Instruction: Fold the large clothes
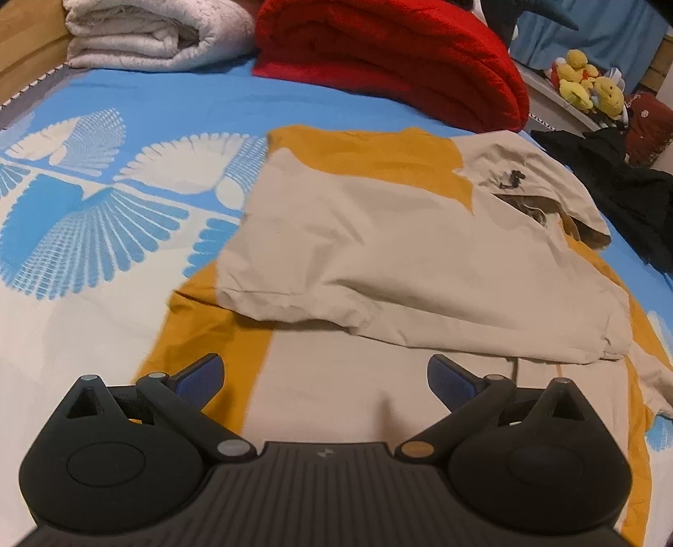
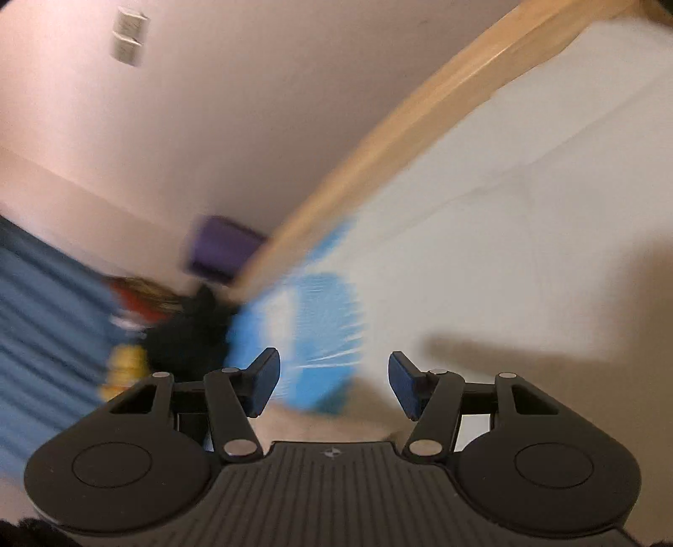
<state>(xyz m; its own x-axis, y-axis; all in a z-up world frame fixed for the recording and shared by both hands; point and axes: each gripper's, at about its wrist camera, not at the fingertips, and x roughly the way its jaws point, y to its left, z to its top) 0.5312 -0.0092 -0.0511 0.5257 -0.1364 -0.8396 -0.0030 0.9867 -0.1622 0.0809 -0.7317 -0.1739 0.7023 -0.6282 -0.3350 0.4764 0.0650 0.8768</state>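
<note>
A large beige and mustard-yellow garment [image 1: 378,252] lies on the bed in the left wrist view, with one beige part folded over its middle. My left gripper [image 1: 326,378] is open and empty, hovering just above the garment's near edge. My right gripper [image 2: 334,378] is open and empty, tilted over the white and blue bedsheet [image 2: 504,210] near the wooden bed rail [image 2: 378,139]. That view is blurred and the garment does not show in it.
A folded white quilt [image 1: 147,33] and a rolled red blanket [image 1: 399,54] lie at the far end of the bed. A black garment [image 1: 622,189] lies at the right edge, with yellow plush toys [image 1: 589,84] beyond. The blue patterned sheet [image 1: 105,189] lies left.
</note>
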